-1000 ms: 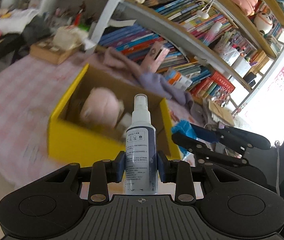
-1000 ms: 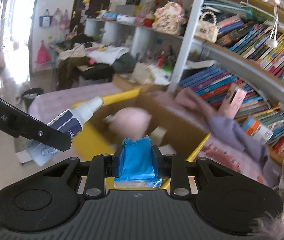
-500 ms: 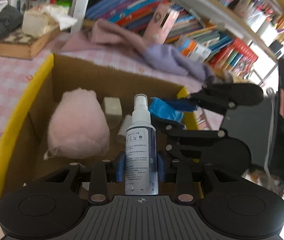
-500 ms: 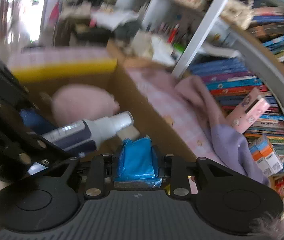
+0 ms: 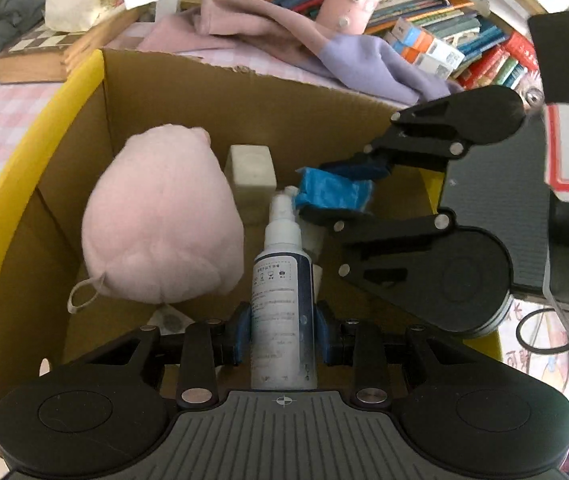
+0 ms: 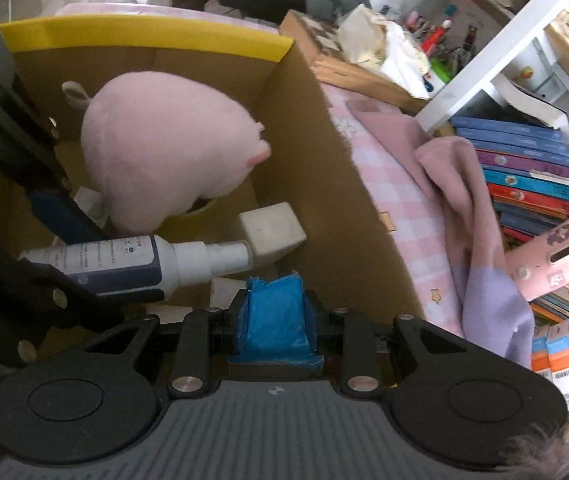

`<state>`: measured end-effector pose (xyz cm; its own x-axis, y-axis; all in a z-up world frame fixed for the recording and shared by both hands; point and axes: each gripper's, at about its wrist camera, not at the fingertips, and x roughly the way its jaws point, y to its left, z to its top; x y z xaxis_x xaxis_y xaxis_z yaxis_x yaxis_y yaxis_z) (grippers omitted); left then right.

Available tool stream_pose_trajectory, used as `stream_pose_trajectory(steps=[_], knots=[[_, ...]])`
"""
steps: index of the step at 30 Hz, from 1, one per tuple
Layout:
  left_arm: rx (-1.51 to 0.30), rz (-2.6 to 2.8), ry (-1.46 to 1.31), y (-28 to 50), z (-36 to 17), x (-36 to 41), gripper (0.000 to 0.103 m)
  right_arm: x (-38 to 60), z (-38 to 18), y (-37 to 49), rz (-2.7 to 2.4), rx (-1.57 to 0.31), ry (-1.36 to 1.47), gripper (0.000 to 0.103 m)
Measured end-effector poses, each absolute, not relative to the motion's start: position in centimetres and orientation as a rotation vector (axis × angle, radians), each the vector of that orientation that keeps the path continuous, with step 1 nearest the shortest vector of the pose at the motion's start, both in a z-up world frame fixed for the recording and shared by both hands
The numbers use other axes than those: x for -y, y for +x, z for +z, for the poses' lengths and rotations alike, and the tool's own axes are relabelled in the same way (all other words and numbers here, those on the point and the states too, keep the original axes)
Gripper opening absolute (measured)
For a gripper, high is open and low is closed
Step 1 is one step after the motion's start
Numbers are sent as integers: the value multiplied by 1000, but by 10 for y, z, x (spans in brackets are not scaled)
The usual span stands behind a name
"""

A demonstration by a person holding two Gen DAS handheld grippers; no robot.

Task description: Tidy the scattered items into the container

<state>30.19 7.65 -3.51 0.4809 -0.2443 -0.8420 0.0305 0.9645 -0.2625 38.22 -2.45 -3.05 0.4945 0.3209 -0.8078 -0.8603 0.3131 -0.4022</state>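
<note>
- The cardboard box (image 5: 244, 92) with the yellow rim sits on the pink checked cloth (image 6: 388, 200), its open top under both my claws, so whatever I let go should fall inside.
- The pink plush toy (image 5: 160, 224) already fills the box's left side, lying against the yellow-edged wall; that leaves the free floor toward the right wall.
- My left claw (image 5: 282, 332) is clamped on the body of the spray bottle (image 5: 282, 300), its nozzle aimed at the far wall of the box, low enough to be set down beside the plush, I judge.
- My right claw (image 6: 274, 320) pinches the blue packet (image 6: 274, 312) above the box's near right corner, beside the bottle's nozzle.
- A small white block (image 5: 250, 170) stands by the far wall, just beyond the nozzle, so I should release short of it.
</note>
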Motion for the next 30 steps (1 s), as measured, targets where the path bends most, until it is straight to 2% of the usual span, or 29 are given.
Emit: stream_pose_trajectory(steps=[5,7,9,14,17,22,26,30], knots=[[-1014,-165,-173,305,-28,-71,36,26,-33,385,861,-682,-944,26],[-984,-156,-148,302,-22,-70,46,27,-32,386,855,-678,-937,28],[-947,-159,-142,295,-13,-71,57,30,-27,387,857,-669,-914,36],[-799,-107,-108,263,16,-75,73,45,0,382,844,-614,-783,43],[-697,-65,-139,237,33,-84,76,61,26,365,802,-519,-661,50],[-527,27,-178,191,56,-94,76,86,63,321,718,-400,-516,51],[-421,71,-144,158,66,-91,85,102,82,282,659,-354,-413,60],[-378,78,-99,130,69,-85,91,116,91,240,579,-320,-310,61]])
